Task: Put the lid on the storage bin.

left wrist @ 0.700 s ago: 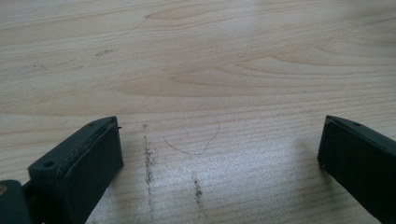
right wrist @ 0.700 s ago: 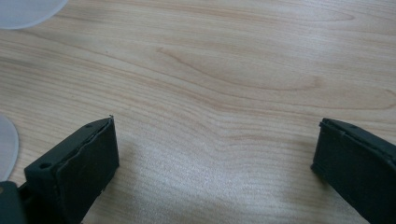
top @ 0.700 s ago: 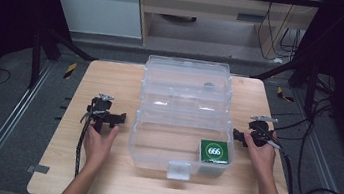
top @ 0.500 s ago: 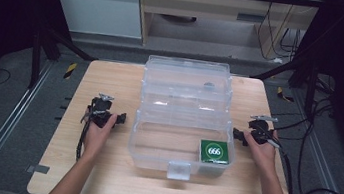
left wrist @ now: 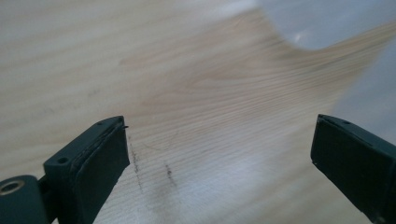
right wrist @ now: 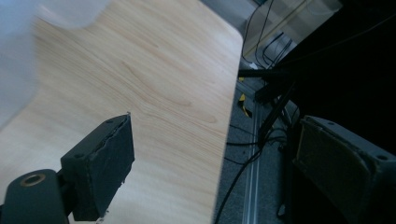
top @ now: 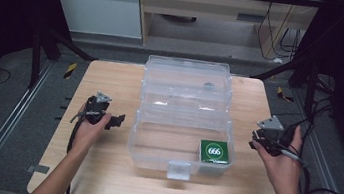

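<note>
Clear box — lid open (green card inside).

Your light wooden tabletop with rounded corners carries one thing directly: a clear plastic storage box with its lid flung open and lying flat on the wood behind it. The box sits about centre, with its white front latch toward you and near the front edge. Bare wood grain shows on both sides of it, with faint dark scuff marks on the left part. The tabletop's right edge drops off to grey floor with cables.
</note>
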